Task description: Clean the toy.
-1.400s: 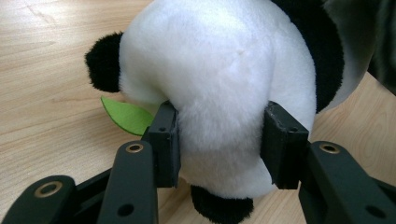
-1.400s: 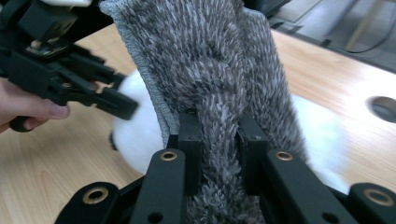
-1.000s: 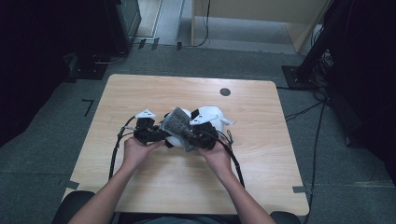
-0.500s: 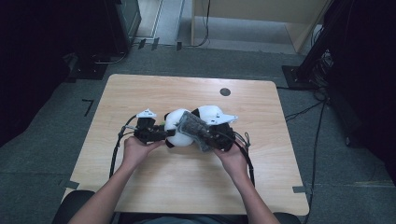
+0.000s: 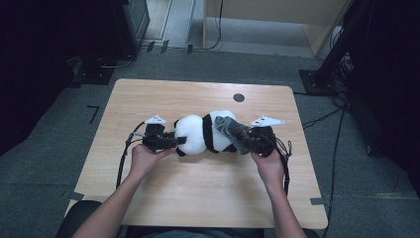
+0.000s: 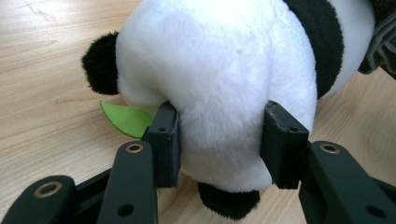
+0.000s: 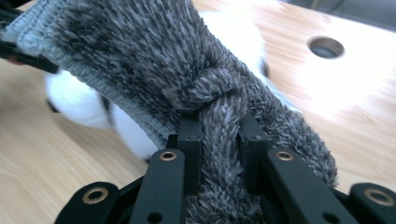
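Table [image 5: 148, 208], light wood, 1 pc; round cable hole [image 5: 238, 97] far of centre, 1. Tape scraps on near edges: 2, left [image 5: 74, 196] & right [image 5: 317, 201].

Panda plush [image 5: 198, 134], 1, lies mid-table on its side, head end left, body end right. Green felt leaf [image 6: 125, 119], 1, flat on the wood just left of the plush, touching it.

Grey fuzzy cloth [image 5: 233, 133], 1, knotted, drapes over the plush's right end; it covers that end in the right gripper view.

Grippers: 2. Left gripper [image 6: 219, 140] at plush's left end, jaws clamped on the white fur, pressing it in. Right gripper [image 7: 219, 140] at right end, jaws pinched tight on the cloth below the knot.

Off-table: grey floor, black stands & cables far left and far right.
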Demonstrator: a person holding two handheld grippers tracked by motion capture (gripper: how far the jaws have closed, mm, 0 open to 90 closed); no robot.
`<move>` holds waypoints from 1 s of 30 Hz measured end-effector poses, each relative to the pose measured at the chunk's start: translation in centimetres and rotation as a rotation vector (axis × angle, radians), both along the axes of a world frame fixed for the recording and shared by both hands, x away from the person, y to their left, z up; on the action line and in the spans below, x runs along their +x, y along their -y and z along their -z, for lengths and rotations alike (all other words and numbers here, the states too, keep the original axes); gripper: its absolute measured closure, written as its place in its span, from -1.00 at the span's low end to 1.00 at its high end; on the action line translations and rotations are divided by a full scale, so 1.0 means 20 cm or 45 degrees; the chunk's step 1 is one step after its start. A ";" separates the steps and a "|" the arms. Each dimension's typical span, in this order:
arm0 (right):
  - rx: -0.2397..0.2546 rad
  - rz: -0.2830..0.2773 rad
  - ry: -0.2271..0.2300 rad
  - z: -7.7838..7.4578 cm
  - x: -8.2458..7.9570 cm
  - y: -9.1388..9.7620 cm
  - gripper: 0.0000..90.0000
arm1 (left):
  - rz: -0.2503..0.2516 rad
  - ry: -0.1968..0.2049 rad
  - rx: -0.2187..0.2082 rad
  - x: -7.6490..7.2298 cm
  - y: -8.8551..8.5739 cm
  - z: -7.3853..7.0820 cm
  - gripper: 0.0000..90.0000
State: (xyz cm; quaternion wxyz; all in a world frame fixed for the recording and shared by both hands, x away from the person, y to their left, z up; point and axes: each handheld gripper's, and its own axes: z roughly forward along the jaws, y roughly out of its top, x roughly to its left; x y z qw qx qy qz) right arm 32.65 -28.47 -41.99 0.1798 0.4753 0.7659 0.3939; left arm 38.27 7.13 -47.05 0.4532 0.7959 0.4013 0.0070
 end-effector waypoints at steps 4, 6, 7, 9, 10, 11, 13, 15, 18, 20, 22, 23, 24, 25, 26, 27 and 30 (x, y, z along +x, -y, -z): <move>0.043 0.034 -0.055 0.06 0.03 0.06 0.71 | 0.002 0.001 -0.009 0.00 0.00 0.00 0.20; 0.027 0.050 -0.073 0.09 0.04 0.07 0.71 | 0.004 -0.006 -0.016 0.01 0.00 0.00 0.20; 0.027 0.052 -0.077 0.09 0.04 0.07 0.71 | 0.004 -0.007 -0.019 0.01 0.00 0.00 0.20; 0.025 0.056 -0.067 0.09 0.04 0.08 0.71 | 0.002 -0.010 -0.023 0.01 -0.01 0.00 0.20; 0.037 0.052 -0.060 0.08 0.03 0.09 0.71 | 0.003 -0.010 -0.023 0.01 -0.01 0.00 0.20; 0.047 0.047 -0.049 0.07 0.03 0.09 0.70 | 0.005 -0.009 -0.024 0.01 -0.01 0.00 0.20; 0.081 0.027 -0.009 0.03 0.01 0.11 0.70 | 0.009 -0.009 -0.025 0.01 -0.01 0.00 0.20; 0.119 -0.001 0.023 -0.01 -0.01 0.11 0.71 | 0.011 -0.010 -0.023 0.01 -0.01 0.00 0.21; 0.138 -0.050 0.073 -0.08 -0.04 0.07 0.71 | 0.011 -0.014 -0.026 0.01 -0.01 0.00 0.21; 0.142 -0.095 0.098 -0.11 -0.06 0.02 0.71 | 0.009 -0.015 -0.026 0.01 -0.01 0.00 0.21; 0.141 -0.162 0.121 -0.14 -0.08 -0.06 0.71 | 0.008 -0.014 -0.026 0.01 -0.01 0.00 0.21; 0.144 -0.187 0.117 -0.14 -0.09 -0.09 0.71 | 0.007 -0.014 -0.027 0.01 -0.01 0.00 0.21; 0.144 -0.232 0.109 -0.14 -0.10 -0.14 0.71 | 0.006 -0.014 -0.027 0.01 -0.01 0.00 0.21; 0.136 -0.259 0.108 -0.13 -0.10 -0.18 0.71 | 0.006 -0.014 -0.028 0.01 -0.01 0.00 0.21; 0.120 -0.305 0.104 -0.12 -0.11 -0.23 0.71 | 0.007 -0.015 -0.027 0.01 -0.01 0.00 0.21; 0.109 -0.343 0.104 -0.11 -0.11 -0.28 0.71 | 0.006 -0.016 -0.027 0.01 -0.01 0.00 0.21; 0.091 -0.413 0.085 -0.04 -0.11 -0.39 0.71 | 0.004 -0.015 -0.028 0.01 -0.01 0.00 0.21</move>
